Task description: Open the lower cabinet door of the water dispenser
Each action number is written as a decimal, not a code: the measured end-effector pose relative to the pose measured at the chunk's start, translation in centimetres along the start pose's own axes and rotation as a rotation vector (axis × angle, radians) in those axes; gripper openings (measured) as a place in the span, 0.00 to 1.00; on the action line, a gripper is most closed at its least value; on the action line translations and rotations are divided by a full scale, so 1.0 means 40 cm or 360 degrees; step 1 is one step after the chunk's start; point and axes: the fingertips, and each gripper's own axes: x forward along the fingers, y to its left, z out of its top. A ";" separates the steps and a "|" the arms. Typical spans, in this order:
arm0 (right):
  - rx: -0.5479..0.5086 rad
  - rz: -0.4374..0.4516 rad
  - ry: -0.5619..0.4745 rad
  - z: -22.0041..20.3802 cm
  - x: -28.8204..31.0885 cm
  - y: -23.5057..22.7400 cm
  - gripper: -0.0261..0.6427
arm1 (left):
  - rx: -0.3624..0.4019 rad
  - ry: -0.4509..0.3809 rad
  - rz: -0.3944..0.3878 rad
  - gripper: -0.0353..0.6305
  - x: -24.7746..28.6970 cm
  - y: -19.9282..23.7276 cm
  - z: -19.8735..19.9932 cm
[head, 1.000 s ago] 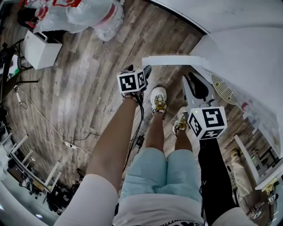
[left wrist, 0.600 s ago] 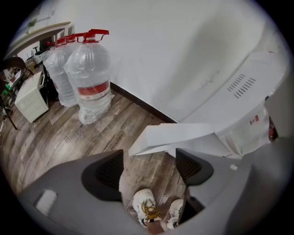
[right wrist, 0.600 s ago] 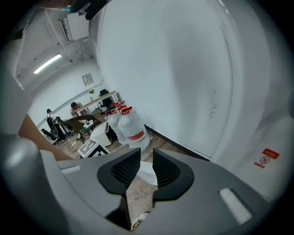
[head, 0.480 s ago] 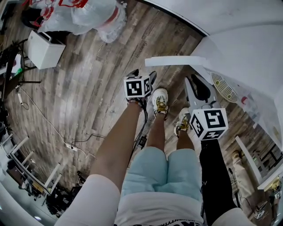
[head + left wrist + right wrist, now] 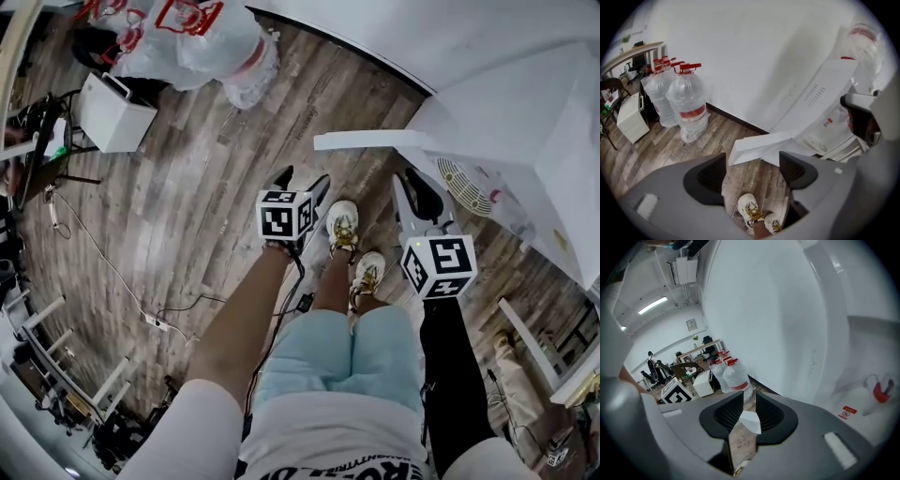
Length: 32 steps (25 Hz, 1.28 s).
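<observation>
1. White door (image 5: 370, 141), standing out open from the dispenser (image 5: 487, 112), lies just beyond both grippers' tips and touches neither.
2. Left gripper (image 5: 303, 178): jaws wide apart, empty; door ahead, slightly right.
3. Right gripper (image 5: 403, 183): jaws narrowly apart, empty; door's corner shows through the gap.

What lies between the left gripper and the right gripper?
The person's two white shoes, standing on the wooden floor; the head view shows them.

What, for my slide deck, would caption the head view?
Person stands with left gripper and right gripper held low before the water dispenser, whose lower cabinet door stands swung open.
</observation>
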 end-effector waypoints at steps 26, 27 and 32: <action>0.0043 -0.0142 -0.0326 0.142 -0.596 0.013 0.16 | 0.0595 -0.0737 -0.0106 0.67 -0.624 -0.530 0.258; 0.0041 -0.0144 -0.0343 0.153 -0.615 0.014 0.16 | 0.0601 -0.0759 -0.0109 0.67 -0.648 -0.545 0.264; -0.0018 -0.0119 -0.0434 0.215 -0.688 0.035 0.16 | 0.0617 -0.0868 -0.0114 0.67 -0.764 -0.605 0.279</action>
